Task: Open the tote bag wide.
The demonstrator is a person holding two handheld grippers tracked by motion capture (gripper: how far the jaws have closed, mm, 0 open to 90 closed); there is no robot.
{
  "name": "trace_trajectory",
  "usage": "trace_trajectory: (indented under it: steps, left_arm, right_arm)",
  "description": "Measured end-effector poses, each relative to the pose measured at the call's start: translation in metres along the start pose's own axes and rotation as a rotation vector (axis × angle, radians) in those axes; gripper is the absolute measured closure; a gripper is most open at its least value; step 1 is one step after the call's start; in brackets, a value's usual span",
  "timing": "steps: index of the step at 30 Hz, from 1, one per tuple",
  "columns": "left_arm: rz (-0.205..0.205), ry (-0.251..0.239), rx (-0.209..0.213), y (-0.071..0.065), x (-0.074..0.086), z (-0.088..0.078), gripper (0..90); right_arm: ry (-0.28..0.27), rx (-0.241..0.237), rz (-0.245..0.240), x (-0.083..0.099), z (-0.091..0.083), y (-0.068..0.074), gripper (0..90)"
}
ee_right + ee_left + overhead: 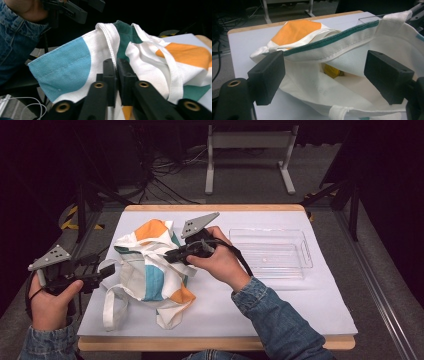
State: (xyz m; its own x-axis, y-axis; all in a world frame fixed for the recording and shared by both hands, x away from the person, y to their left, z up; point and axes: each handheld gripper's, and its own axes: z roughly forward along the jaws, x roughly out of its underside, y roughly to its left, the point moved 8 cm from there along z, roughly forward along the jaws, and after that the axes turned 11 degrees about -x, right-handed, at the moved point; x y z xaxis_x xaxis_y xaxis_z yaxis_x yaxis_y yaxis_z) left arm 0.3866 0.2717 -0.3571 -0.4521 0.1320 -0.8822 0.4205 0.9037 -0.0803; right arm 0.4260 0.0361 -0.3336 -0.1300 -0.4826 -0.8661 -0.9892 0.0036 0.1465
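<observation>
Two grippers worked at one cloth tote bag [150, 265], which lay crumpled on the white table cover [280, 305], left of centre in the high view. The bag was white with orange, teal and green patches, and one loose strap [111, 306] curled toward the lower left of that frame. The right gripper [172, 255], reaching in from the centre, had its jaws pinched together on the bag's upper rim; in the right gripper view the two black pads met on the white webbing at the middle of the frame, with a teal patch to their left. The left gripper [106, 272] sat at the left edge of the cover, its jaws standing wide. In the left gripper view the bag's mouth [337, 67] gaped between those two pads, and neither pad appeared to press on the cloth, though the left pad sat just beside the green-trimmed rim. Something yellow [332, 71], too hidden to name, lay inside the bag. A clear plastic tray [305, 251] rested at the right of the cover, well apart from the bag
</observation>
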Motion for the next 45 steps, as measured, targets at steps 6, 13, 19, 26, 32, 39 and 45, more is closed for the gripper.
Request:
trace_trajectory:
  steps: [6,13,19,26,32,39,45]
  left_arm:
    - [0.001,0.004,0.004,0.0,0.001,0.001,17.9]
    - [0.002,0.008,0.003,0.0,0.002,0.001,17.9]
    - [0.007,0.012,0.006,-0.001,0.002,0.001,17.8]
    - [-0.006,0.015,-0.003,0.002,0.003,0.002,18.0]
    - [-0.005,0.018,-0.005,0.003,0.004,0.003,18.0]
    - [-0.013,0.023,-0.008,0.006,0.006,0.003,18.0]
    - [-0.02,0.027,-0.01,0.008,0.007,0.004,18.0]
  right_arm:
    - [-0.018,0.041,-0.039,-0.007,-0.009,0.003,87.9]
    - [-0.071,0.107,-0.061,-0.013,-0.037,0.004,87.9]
    - [-0.096,0.17,-0.063,-0.01,-0.065,0.005,87.8]
    - [-0.112,0.211,-0.039,0.004,-0.089,0.007,87.7]
    - [-0.129,0.24,0.002,0.024,-0.103,0.008,87.7]
    - [-0.155,0.259,0.051,0.046,-0.115,0.004,87.5]
    - [-0.174,0.272,0.095,0.064,-0.123,0.001,87.6]
